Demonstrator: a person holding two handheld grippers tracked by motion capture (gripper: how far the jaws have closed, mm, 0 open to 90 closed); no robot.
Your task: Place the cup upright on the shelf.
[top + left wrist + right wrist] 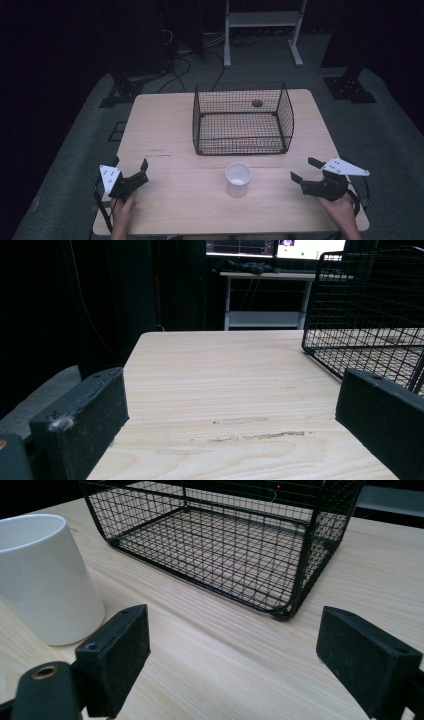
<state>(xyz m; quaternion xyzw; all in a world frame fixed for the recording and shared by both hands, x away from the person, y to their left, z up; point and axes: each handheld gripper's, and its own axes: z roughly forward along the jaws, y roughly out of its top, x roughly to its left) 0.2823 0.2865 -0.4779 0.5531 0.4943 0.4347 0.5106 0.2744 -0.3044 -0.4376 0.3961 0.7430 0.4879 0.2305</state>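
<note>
White cup (238, 179) stands upright mid-table, just in front of the wire basket (242, 120). Left gripper (131, 172) and right gripper (307, 170) sit well apart from it, both 2-jaw sets spread wide, holding nothing. Basket looks empty, perhaps.

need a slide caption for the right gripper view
Open right gripper hovers over the wooden table, with a white cup to its left and an empty black wire basket ahead.
</note>
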